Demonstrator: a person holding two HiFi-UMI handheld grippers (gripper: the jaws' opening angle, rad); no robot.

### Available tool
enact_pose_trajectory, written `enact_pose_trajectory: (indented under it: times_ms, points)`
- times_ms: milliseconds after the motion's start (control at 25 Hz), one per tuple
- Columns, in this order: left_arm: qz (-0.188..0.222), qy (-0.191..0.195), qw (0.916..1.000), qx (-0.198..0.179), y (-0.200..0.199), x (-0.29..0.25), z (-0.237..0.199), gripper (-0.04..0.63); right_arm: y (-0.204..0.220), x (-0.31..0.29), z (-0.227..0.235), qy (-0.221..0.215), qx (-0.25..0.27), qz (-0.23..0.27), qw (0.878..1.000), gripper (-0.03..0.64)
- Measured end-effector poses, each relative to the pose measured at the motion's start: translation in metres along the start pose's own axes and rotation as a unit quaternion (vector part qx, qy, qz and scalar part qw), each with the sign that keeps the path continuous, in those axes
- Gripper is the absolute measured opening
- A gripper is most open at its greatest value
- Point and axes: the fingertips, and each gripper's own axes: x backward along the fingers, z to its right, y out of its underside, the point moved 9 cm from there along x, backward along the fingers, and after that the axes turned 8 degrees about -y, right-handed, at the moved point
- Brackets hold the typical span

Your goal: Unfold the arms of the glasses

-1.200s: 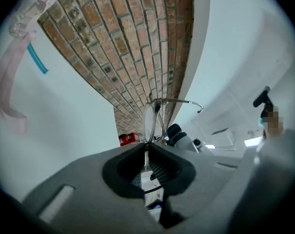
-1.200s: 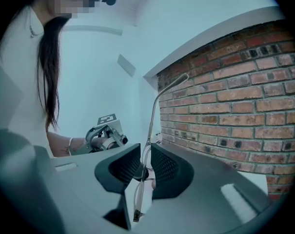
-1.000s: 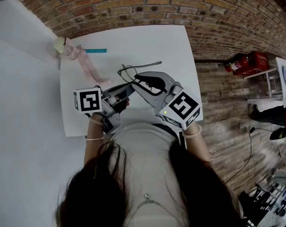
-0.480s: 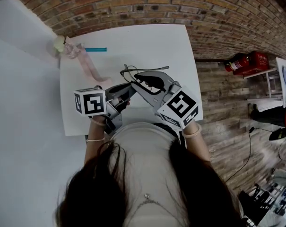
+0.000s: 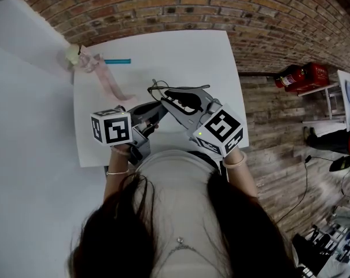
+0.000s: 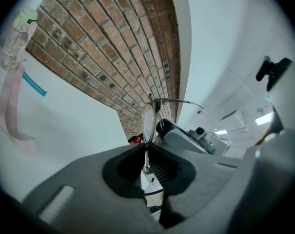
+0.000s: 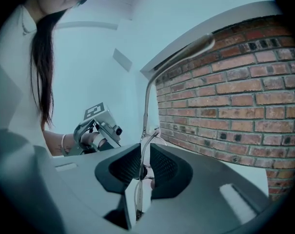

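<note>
Since a second ago, the one pair of glasses (image 5: pixel 157 88) has edged right. Two grippers hold it above the white worktop (image 5: pixel 180 51): left gripper (image 6: pixel 146 152) fingers clenched on a lens rim, right gripper (image 7: pixel 143 167) fingers clenched on the thin frame.

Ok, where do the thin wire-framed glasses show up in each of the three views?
Head view: the thin wire-framed glasses are at centre, over the white table.
Left gripper view: centre, a lens rising from the left gripper, whose jaws are closed on the frame.
Right gripper view: centre, one arm curving up from the right gripper, also clamped.
Shared landmark: the red brick wall.
</note>
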Motion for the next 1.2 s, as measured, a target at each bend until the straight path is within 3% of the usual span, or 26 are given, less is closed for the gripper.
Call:
enact_pose_trajectory:
  times_ms: [320,1200]
  points:
    - [0.005,-0.001,0.9999,-0.012,-0.002,0.001,0.002,0.021,0.0,-0.002,0.0,-0.007,-0.015,0.003,1.0,0.025]
    - [0.031,0.008,0.9992,0.023,-0.007,0.005,-0.001,0.021,-0.011,0.005,-0.002,0.012,0.003,0.045,0.999,0.018]
